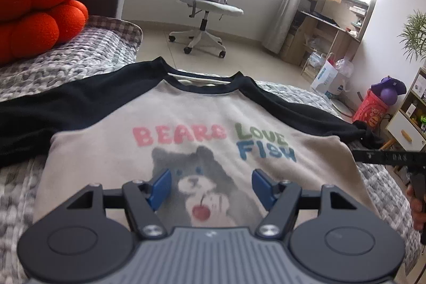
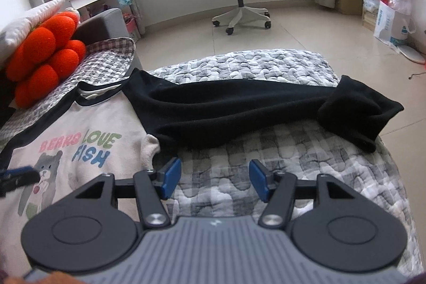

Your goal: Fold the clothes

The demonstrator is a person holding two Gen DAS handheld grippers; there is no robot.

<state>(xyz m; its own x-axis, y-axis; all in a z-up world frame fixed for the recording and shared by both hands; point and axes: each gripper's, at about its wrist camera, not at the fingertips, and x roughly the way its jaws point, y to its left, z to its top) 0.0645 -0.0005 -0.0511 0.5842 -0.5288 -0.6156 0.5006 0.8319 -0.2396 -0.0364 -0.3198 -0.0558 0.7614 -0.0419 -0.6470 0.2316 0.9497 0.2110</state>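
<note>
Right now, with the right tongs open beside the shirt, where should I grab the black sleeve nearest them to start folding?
Probably at the cuff end of the black sleeve, coming from the side away from the shirt body. The sleeve lies stretched flat across the checked quilt, and its cuff is bunched up near the bed edge, giving the right tongs a raised fold to pinch. The shirt is otherwise spread flat.

left claw agape; right claw agape
</note>
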